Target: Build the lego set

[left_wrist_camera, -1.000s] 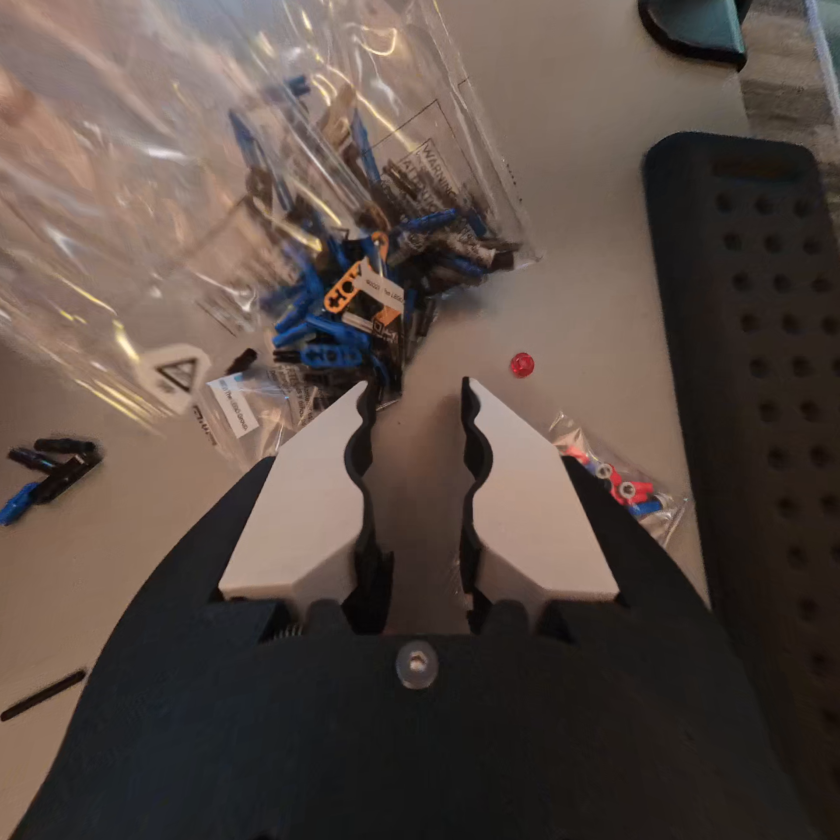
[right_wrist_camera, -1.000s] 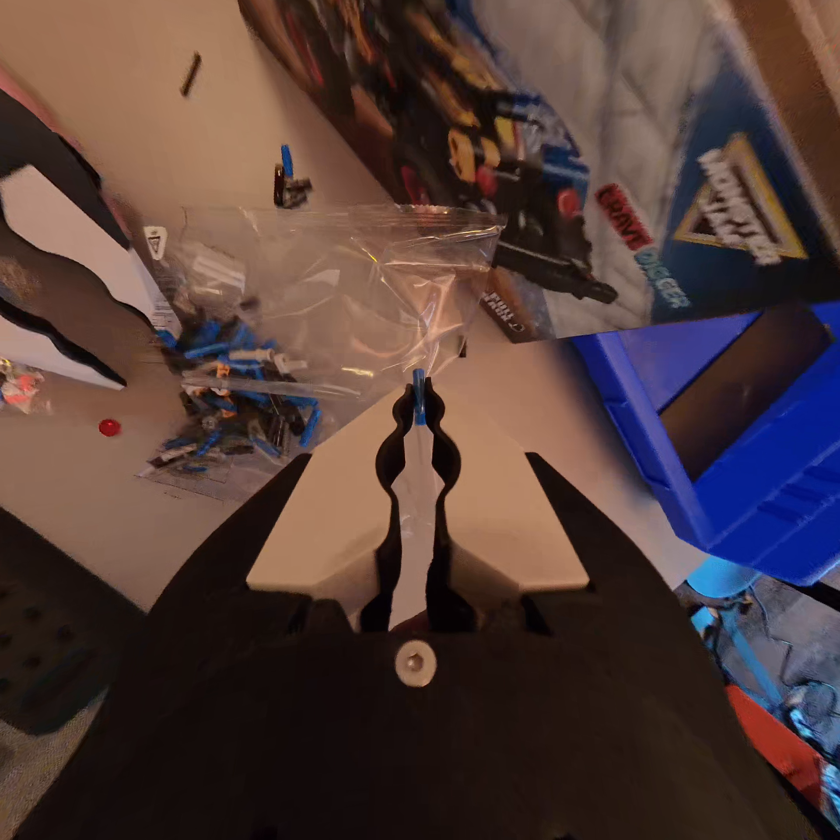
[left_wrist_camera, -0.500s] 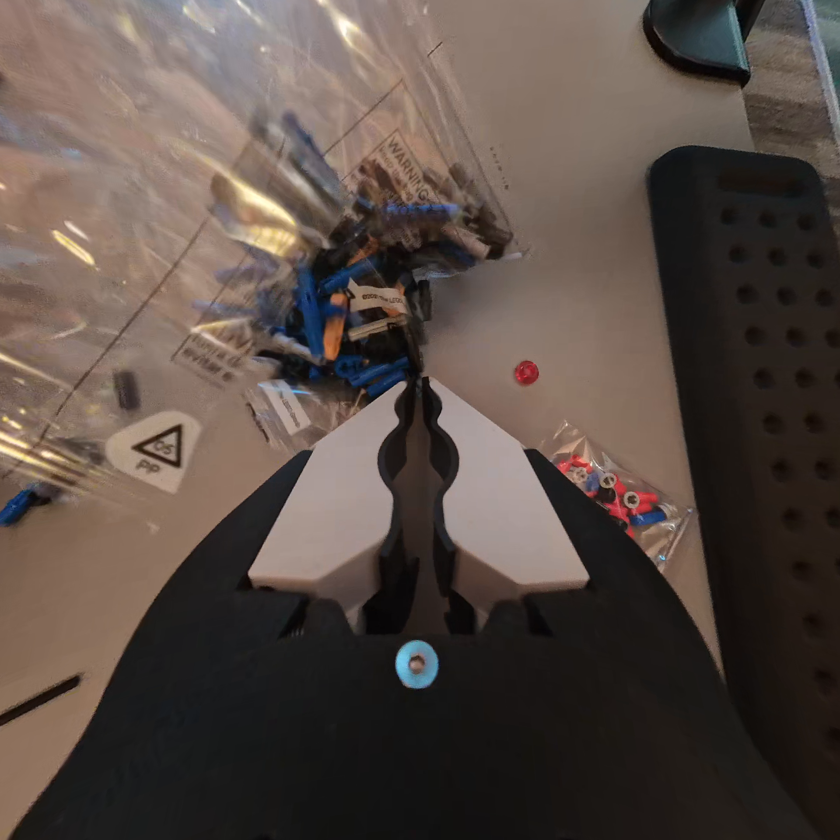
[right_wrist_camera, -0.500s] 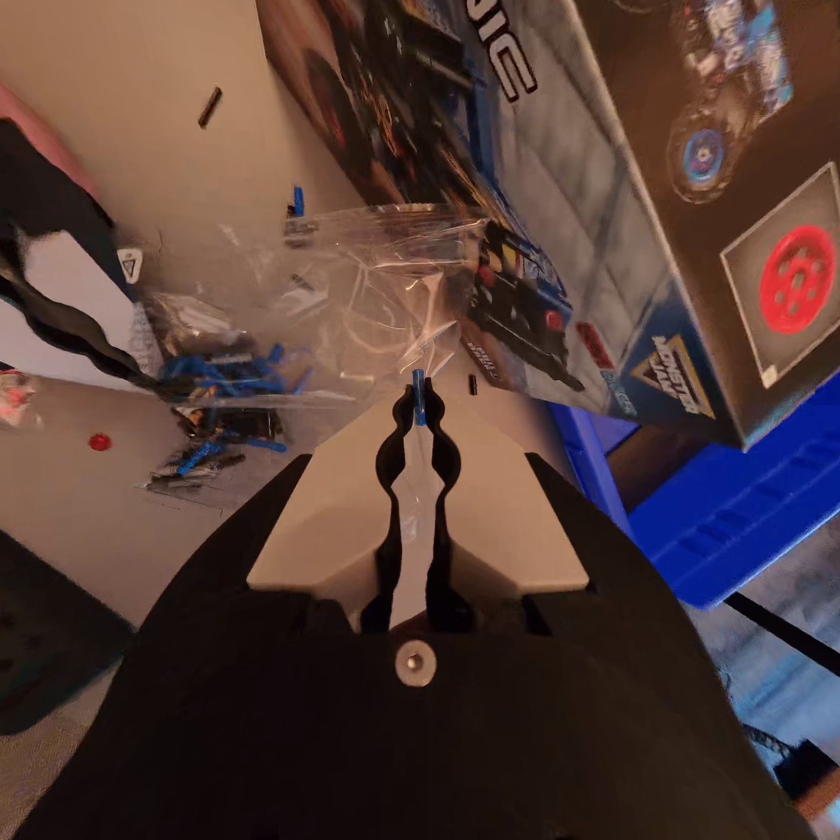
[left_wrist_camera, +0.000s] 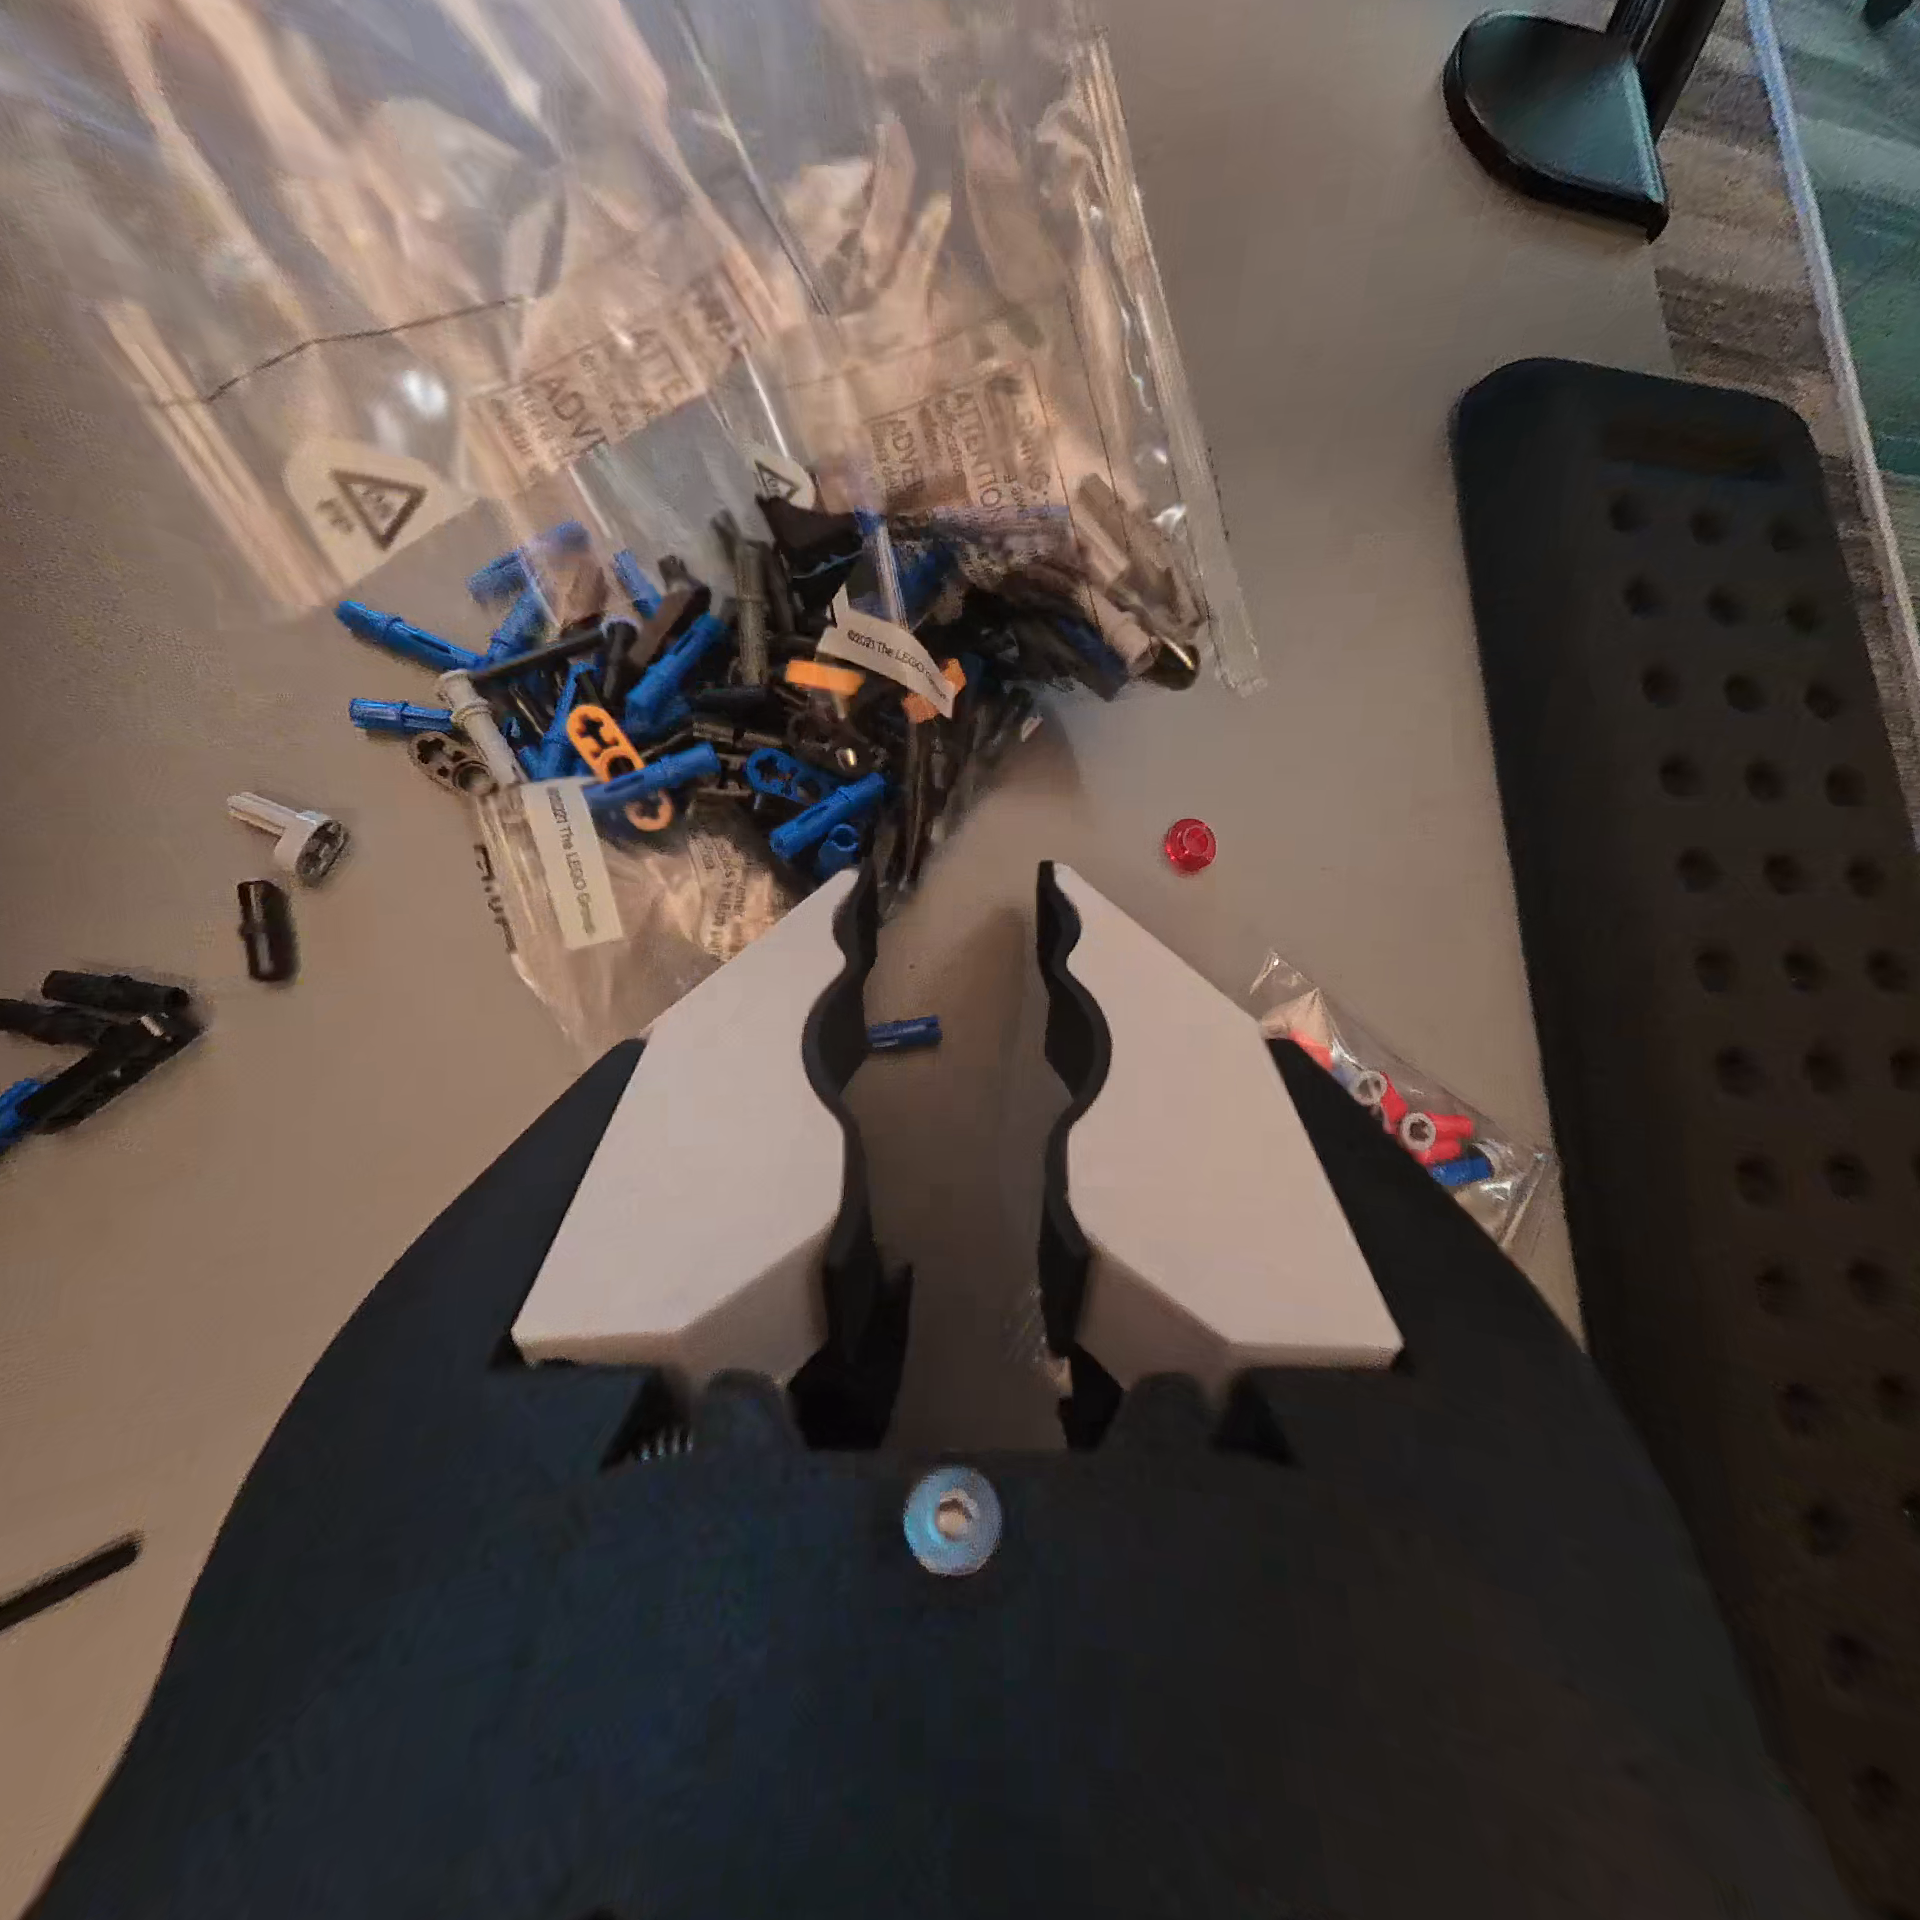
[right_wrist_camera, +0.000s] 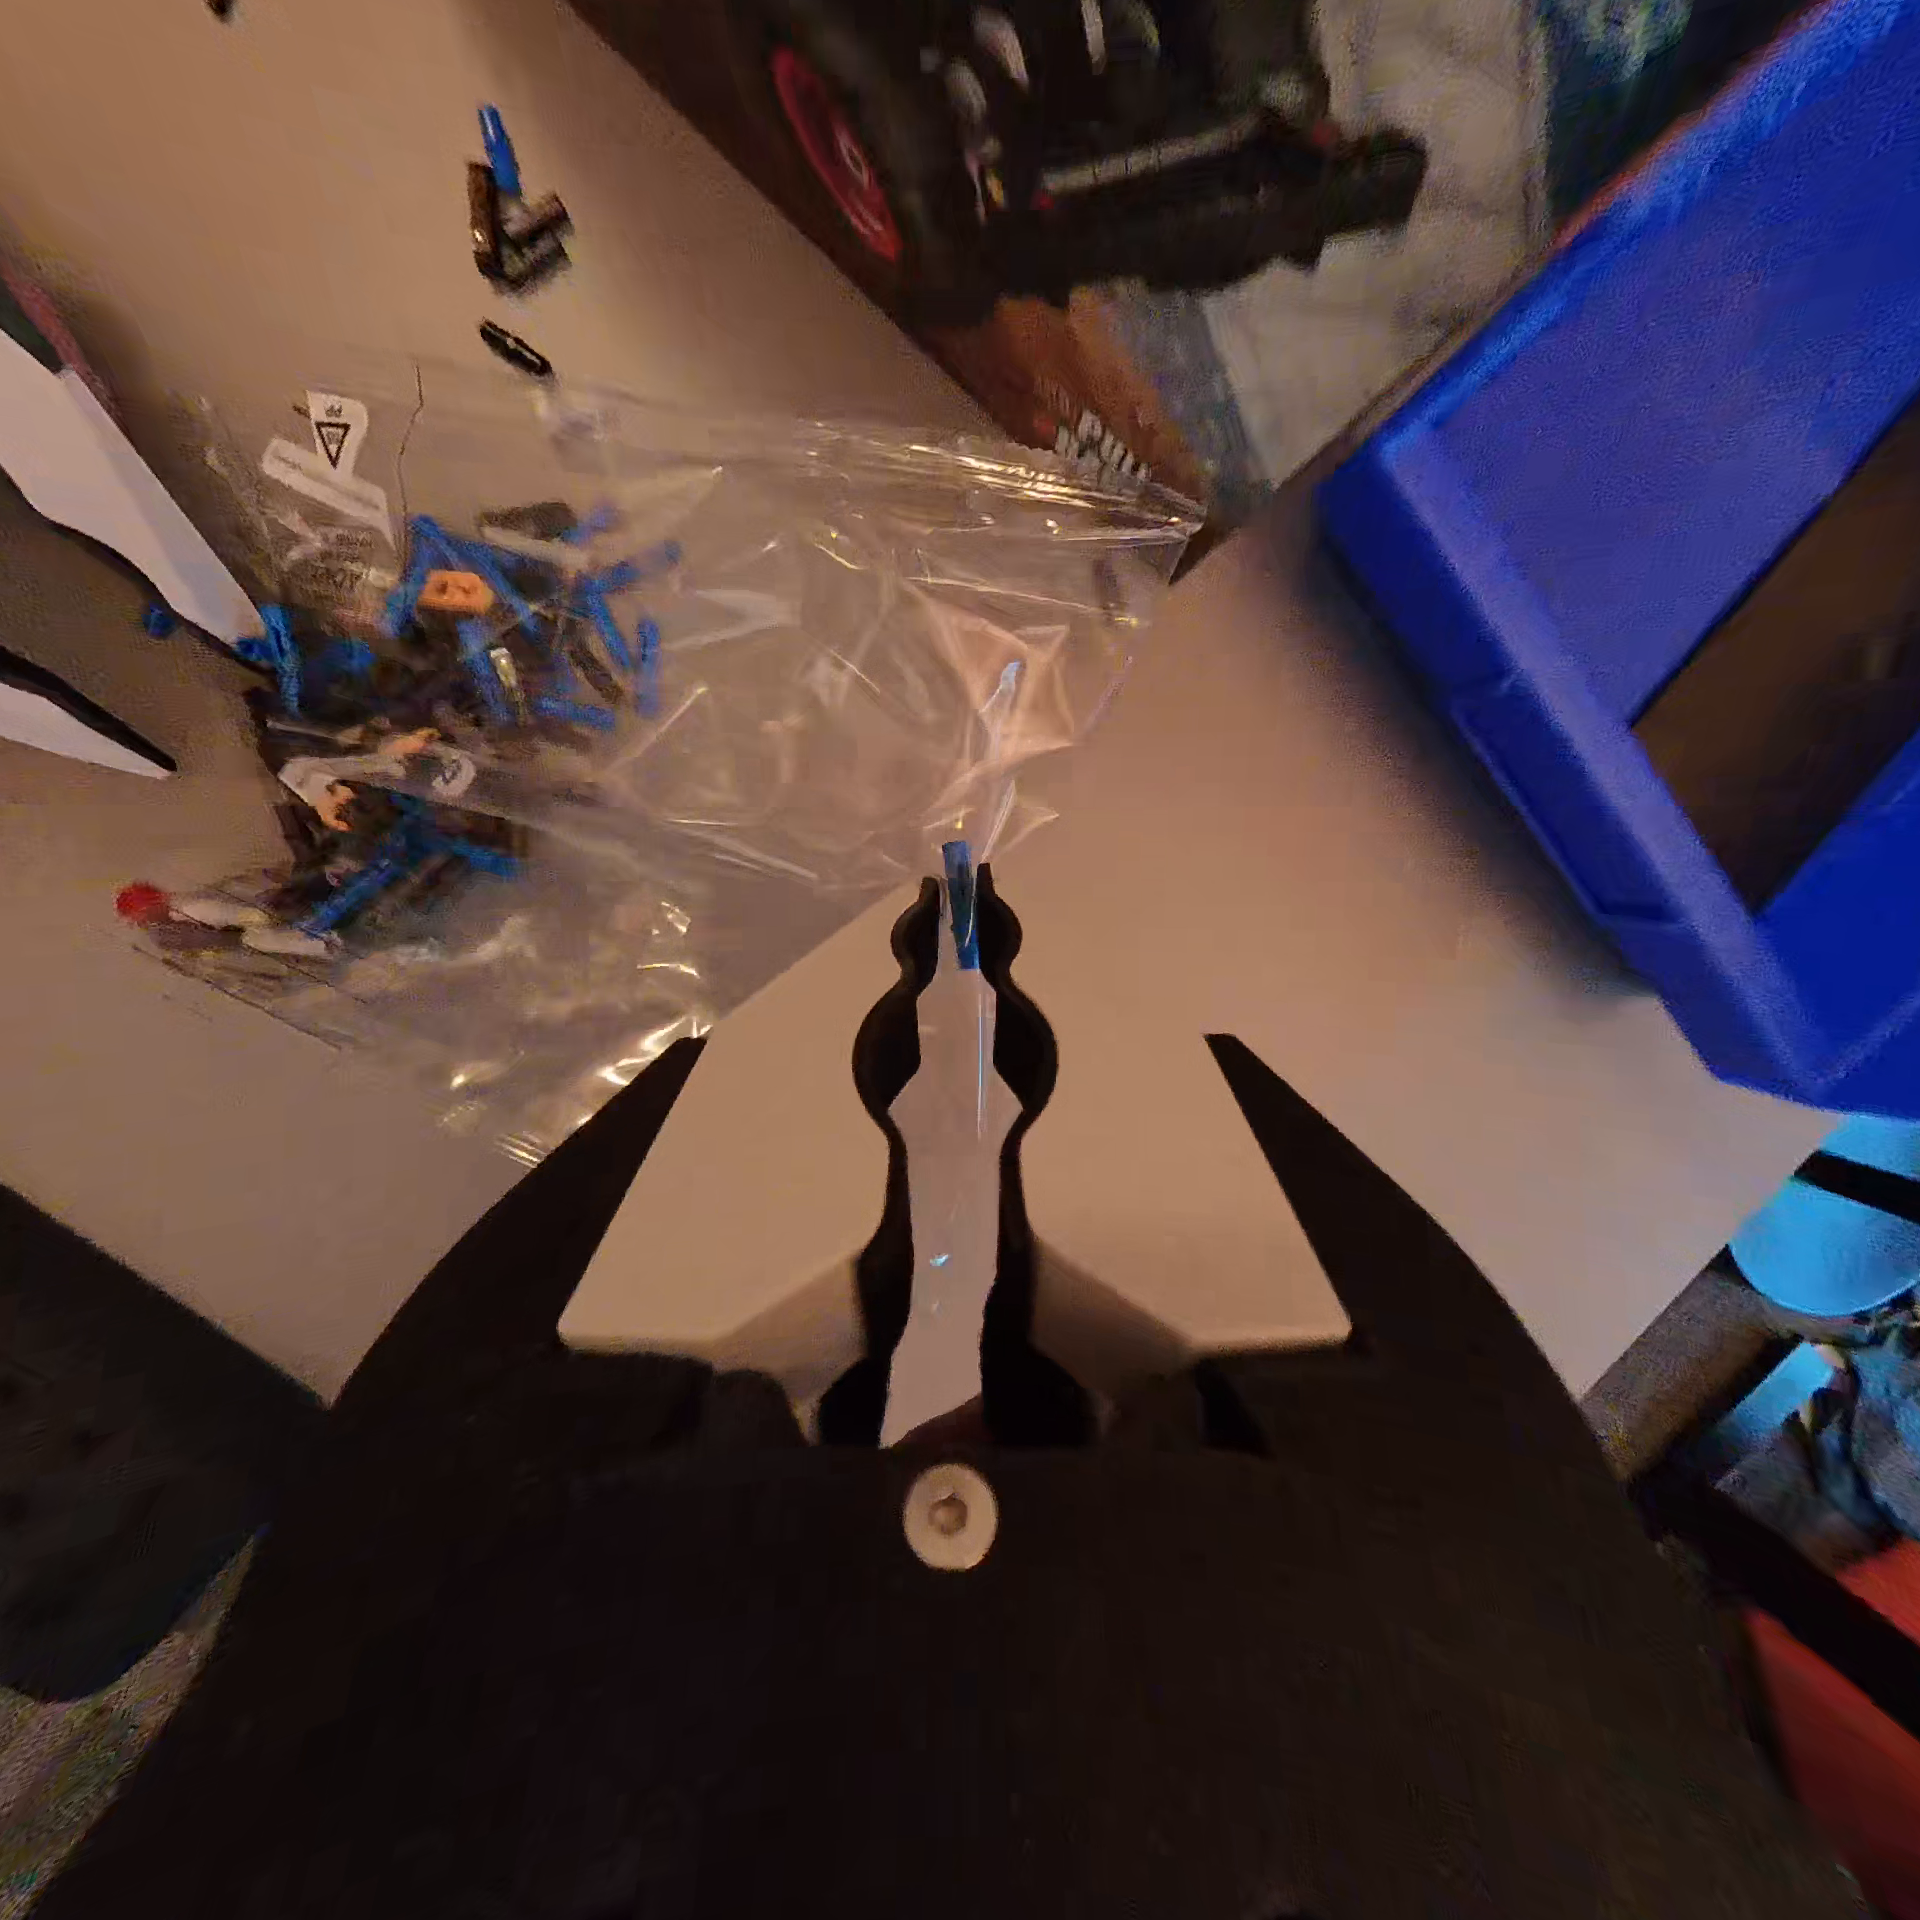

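Lego pieces (left_wrist_camera: 665, 717) spill from a limp, slippery clear bag (right_wrist_camera: 831, 665); right gripper (right_wrist_camera: 956, 894) pinches its corner, left gripper (left_wrist_camera: 951, 894) is released.

bag (left_wrist_camera: 665, 343) behind pin pile (left_wrist_camera: 727, 717) | stud (left_wrist_camera: 1191, 844) right | small packet (left_wrist_camera: 1403, 1122) nearer

Clear bag (left_wrist_camera: 644, 312) spilling blue, black pins (left_wrist_camera: 727, 717) onto table.

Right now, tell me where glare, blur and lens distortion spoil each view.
Left wrist view: glare streaks across the clear bag, whose upper part is smeared by blur; the loose parts near the open left gripper are sharper; the black perforated pad bows at the edge. Right wrist view: dim warm light, the box and blue bin blurred; the right gripper is sharp.
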The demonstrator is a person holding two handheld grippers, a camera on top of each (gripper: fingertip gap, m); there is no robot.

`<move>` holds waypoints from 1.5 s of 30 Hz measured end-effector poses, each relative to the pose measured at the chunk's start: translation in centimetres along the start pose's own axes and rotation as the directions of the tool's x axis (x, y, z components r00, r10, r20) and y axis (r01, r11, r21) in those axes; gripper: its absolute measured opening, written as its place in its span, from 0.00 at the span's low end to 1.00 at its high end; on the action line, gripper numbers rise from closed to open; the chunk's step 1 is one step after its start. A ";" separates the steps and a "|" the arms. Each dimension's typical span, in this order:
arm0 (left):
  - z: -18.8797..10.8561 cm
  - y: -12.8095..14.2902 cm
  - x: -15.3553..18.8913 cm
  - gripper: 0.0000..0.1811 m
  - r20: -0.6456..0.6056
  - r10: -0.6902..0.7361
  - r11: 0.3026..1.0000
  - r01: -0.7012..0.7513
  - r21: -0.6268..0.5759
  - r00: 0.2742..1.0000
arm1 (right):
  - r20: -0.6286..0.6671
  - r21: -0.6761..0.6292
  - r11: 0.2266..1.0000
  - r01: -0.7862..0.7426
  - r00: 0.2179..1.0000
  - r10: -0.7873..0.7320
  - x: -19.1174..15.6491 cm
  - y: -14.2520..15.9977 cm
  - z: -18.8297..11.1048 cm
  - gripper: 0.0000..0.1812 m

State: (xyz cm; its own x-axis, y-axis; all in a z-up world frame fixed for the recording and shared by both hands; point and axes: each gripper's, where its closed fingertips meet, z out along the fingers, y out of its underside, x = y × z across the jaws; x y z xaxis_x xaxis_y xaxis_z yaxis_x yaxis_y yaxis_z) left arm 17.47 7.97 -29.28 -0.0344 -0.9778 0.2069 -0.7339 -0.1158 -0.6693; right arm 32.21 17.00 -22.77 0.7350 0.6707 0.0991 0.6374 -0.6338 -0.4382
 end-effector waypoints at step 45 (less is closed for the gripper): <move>1.2 -1.3 1.6 0.29 0.035 0.086 0.996 -0.087 0.028 0.996 | 0.200 0.058 0.996 -0.062 0.979 0.049 -7.7 -4.6 8.4 0.06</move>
State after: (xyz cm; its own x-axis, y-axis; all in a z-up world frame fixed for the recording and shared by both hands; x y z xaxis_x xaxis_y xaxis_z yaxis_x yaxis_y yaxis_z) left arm 19.22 6.34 -28.94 -0.0737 -0.9896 0.1237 -0.7089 -0.0353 -0.7045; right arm 21.65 17.98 -28.98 0.7043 0.7024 -0.1030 0.5766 -0.6506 -0.4943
